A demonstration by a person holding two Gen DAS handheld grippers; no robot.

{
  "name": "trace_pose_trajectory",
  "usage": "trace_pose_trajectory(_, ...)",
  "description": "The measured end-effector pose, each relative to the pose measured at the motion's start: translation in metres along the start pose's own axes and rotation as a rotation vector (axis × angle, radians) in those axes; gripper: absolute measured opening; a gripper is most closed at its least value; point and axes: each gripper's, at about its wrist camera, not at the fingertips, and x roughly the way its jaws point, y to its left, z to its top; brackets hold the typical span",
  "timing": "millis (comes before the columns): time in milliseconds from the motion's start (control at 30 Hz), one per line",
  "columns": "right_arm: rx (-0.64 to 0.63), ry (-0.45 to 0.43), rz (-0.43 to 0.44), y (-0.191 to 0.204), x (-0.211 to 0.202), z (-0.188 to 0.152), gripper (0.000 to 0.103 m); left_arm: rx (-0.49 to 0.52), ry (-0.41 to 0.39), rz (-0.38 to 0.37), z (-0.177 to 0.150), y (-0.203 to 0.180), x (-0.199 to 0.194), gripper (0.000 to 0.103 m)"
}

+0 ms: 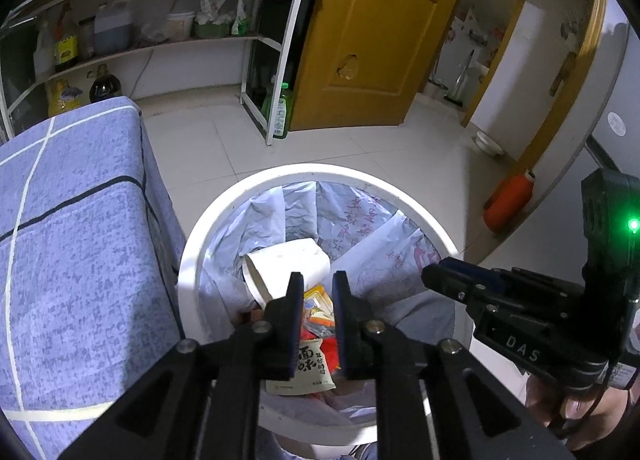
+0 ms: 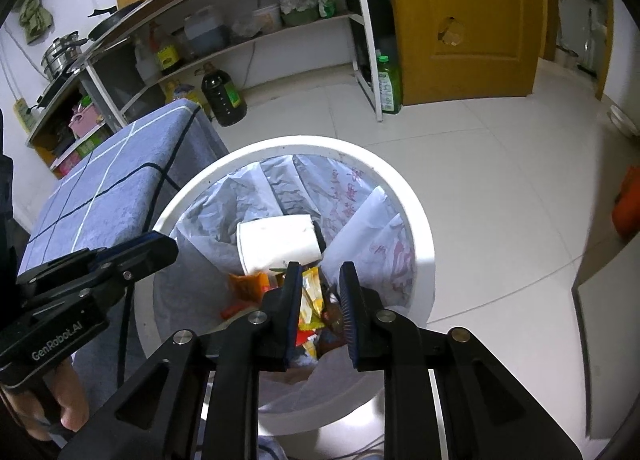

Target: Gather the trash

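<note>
Left wrist view shows the left gripper (image 1: 318,280) above the white bin (image 1: 224,216), fingers slightly parted, nothing between them. Right gripper (image 2: 320,270) likewise hangs empty and ajar. Trash, a paper cup (image 1: 286,260) and wrappers (image 2: 310,300), lies inside the bin.

The floor (image 2: 460,148) is laid in pale, glossy tiles. A mustard-yellow wooden door (image 2: 464,20) stands at the back, with a chipped hole in its lower panel. Left of the door runs a white-framed shelf unit (image 2: 248,40) under a long top — bottles, jugs and bags sit on its boards, and a dark oil bottle (image 2: 222,98) stands on the floor beneath it. A green bottle (image 2: 389,86) stands between the shelf unit and the door. In front of the shelf unit sits furniture under a blue checked cloth (image 2: 108,184). Right of the door, a yellow-framed doorway (image 1: 492,36) opens into another room — an orange object (image 1: 508,202) lies near it. The walls are white.
</note>
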Motion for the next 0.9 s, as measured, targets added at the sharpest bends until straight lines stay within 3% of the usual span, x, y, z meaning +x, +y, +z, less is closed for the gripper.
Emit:
trace_pose_trajectory(200, -0.006, -0.035, 0.007, 0.003, -0.014, -0.001, 0.029, -0.002, -0.017, -0.008, -0.001, -0.002, -0.009, 0.015)
trace_pose_trajectory(367, -0.026, -0.06, 0.0, 0.011, -0.027, -0.006, 0.03, -0.003, -0.041, -0.015, -0.004, -0.004, -0.024, 0.016)
trace_pose_trajectory(467, -0.025, -0.075, 0.008, 0.016, -0.036, -0.015, 0.03, -0.001, -0.056, -0.017, -0.009, -0.005, -0.036, 0.02)
trace_pose_trajectory(567, -0.032, -0.088, 0.005, 0.02, -0.044, -0.024, 0.03, 0.003, -0.065, -0.018, -0.016, -0.005, -0.049, 0.029)
trace_pose_trajectory(767, -0.045, -0.116, 0.024, 0.033, -0.065, -0.042, 0.03, 0.025, -0.092, -0.023, -0.036, -0.007, -0.081, 0.03)
trace_pose_trajectory(900, -0.083, -0.157, 0.028, 0.048, -0.089, -0.056, 0.03, 0.04, -0.112, -0.024, -0.053, -0.009, -0.101, 0.037)
